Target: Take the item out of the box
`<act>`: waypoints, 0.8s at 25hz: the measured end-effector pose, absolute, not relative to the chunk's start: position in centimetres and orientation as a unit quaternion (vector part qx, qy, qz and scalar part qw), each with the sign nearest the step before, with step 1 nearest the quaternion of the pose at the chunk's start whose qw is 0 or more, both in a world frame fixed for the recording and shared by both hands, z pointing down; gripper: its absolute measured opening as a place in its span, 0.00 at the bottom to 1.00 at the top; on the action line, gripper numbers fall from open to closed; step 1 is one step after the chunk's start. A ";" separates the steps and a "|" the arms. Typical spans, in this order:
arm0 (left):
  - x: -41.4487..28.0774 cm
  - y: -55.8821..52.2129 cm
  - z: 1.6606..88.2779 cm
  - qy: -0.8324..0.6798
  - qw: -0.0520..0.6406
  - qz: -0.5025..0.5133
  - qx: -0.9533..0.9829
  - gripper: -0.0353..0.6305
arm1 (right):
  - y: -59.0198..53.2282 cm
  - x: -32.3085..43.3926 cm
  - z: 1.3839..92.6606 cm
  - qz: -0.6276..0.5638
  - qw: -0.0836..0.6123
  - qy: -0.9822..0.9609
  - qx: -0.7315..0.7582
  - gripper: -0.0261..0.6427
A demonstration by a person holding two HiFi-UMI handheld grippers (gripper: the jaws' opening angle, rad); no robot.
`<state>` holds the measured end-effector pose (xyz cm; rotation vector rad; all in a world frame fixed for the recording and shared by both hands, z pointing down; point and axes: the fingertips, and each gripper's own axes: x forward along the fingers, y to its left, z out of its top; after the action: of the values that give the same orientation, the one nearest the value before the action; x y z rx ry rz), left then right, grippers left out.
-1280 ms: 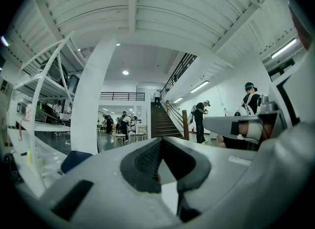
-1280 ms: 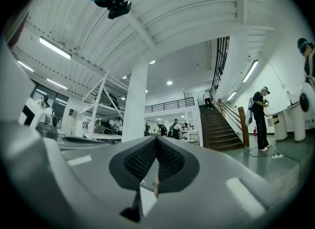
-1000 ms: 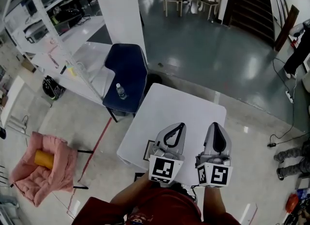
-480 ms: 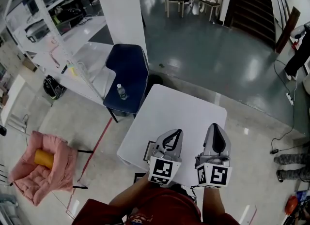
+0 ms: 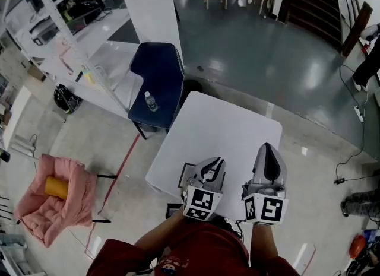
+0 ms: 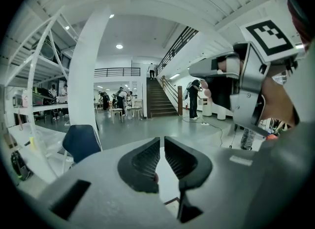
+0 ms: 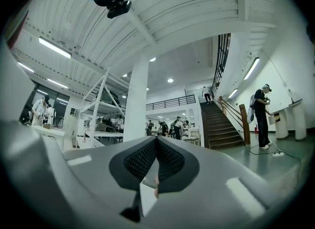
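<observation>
1. Red top [image 5: 196, 251], person's, bottom of head view. Chest print cut off, unreadable.
2. Left gripper [image 5: 218, 163], over table's near edge, left of ctr. Jaws have just been opening and now stand a thin slit apart. Nothing between them; only white table top shows through. Marker cube [image 5: 199, 203]: b/w square code, no letters.
3. Right gripper [image 5: 268, 150], just beside the left one, over near-right part of table. Jaws clenched tip to tip, empty. Its cube [image 5: 264, 208]: similar b/w code.
4. Table [image 5: 231, 120], white, square.
5. Flat dark-rimmed thing [image 5: 184, 175] at table's near-left corner, partly hidden by left gripper. Poss. the box, can't tell. Item itself not made out in any view.
6. Second dark-rimmed thing [image 5: 173, 211] below near edge, half hidden, id. unclear.
7. Blue chair [image 5: 157, 70] near table's far-left corner. Bottle [image 5: 151, 101] upright on its seat, label too small to read.
8. Pink chair [image 5: 59, 209], well apart to the left, w/ yellow roll [image 5: 56, 187] on it.
9. White column [image 5: 148, 8] and stairs [image 5: 312, 2], far.
</observation>
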<state>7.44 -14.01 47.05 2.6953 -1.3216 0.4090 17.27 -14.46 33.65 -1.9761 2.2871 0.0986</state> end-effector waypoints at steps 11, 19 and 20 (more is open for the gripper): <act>6.9 -13.1 52.4 -0.423 0.099 0.197 0.879 0.16 | -14.3 17.1 33.9 0.030 0.051 0.759 -0.649 0.04; 6.0 -12.4 56.8 -0.414 0.125 0.256 0.864 0.22 | -14.2 16.7 34.0 0.032 0.049 0.763 -0.644 0.04; 5.9 -12.4 57.3 -0.413 0.129 0.262 0.862 0.23 | -14.3 16.7 34.1 0.032 0.050 0.763 -0.644 0.04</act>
<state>5.90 -12.42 57.34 2.5065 -1.2008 0.7623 16.69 -14.25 34.05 -1.9603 2.3224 0.0977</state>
